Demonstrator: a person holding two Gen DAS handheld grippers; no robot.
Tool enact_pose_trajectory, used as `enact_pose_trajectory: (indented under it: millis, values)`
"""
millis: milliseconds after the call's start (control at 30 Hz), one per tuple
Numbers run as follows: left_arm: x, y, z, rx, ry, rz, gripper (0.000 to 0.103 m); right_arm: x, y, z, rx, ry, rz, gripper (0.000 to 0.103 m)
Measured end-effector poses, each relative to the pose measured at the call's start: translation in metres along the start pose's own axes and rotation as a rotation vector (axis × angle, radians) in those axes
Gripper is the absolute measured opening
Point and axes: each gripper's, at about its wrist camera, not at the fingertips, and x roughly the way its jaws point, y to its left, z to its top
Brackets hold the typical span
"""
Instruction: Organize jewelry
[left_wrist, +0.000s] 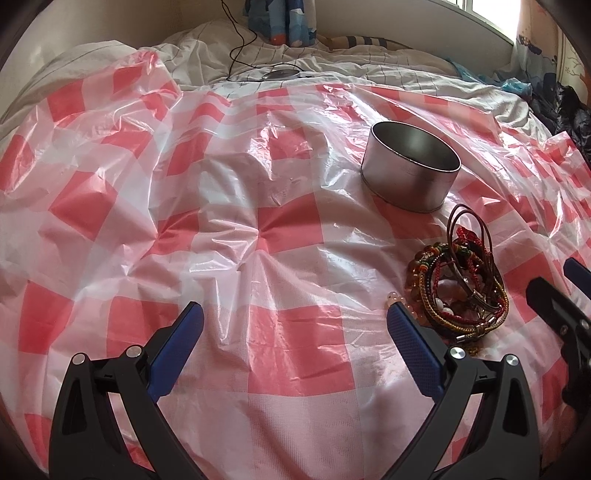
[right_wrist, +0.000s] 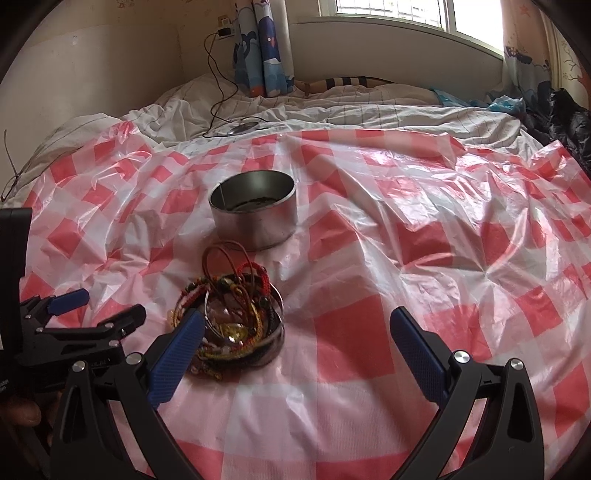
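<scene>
Low over the bed, the left gripper (left_wrist: 295, 321) points forward with its two blue-padded fingers spread wide and nothing between them; they fill the lower part of the left wrist view, hovering above the red-and-white checked plastic sheet (left_wrist: 258, 229). Its right finger tip sits just beside the pile of bracelets (left_wrist: 458, 288), at the lower right of that frame; whether it touches the beads there cannot be told.

The right gripper (right_wrist: 297, 325) is posed the same way, fingers wide apart and holding nothing, reaching in from the bottom of the right wrist view. Its left finger overlaps the near edge of the pile in that picture, with the tangle of cords, beads and metal bangles (right_wrist: 236, 314) lying left of centre. In the left wrist view the right gripper shows at the far right edge; in the right wrist view the left one shows at the lower left.

Beyond the pile, near it but apart, an open round metal tin (left_wrist: 410, 170) stands upright on the sheet. A rumpled white blanket (right_wrist: 295, 107) and a black cable (right_wrist: 218, 92) lie at the top.
</scene>
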Motion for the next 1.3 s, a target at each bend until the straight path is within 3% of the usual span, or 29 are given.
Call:
enact_pose_trajectory:
  millis: [433,833,933,1067,1167,1300]
  values:
    - [0.0,-0.012,0.002,0.021,0.009,-0.022,0.095,0.011,0.026,0.023,-0.135,-0.103,0.03,0.097]
    - [0.001,-0.01,0.003,0.019,0.013,-0.026,0.095,0.027,0.027,0.042,-0.172,-0.09,0.076,0.094]
    - [0.002,-0.007,0.003,0.013,0.015,-0.025,0.095,0.034,0.03,0.047,-0.192,-0.075,0.104,0.067]
    - [0.002,-0.003,0.004,0.004,0.017,-0.027,0.095,0.048,0.023,0.051,-0.158,-0.004,0.148,0.014]
    - [0.002,-0.002,0.005,-0.006,0.017,-0.031,0.095,0.041,0.019,0.05,-0.14,-0.025,0.176,0.004]
    - [0.002,-0.003,0.005,-0.001,0.013,-0.038,0.095,0.028,0.009,0.051,-0.075,-0.057,0.238,0.001]
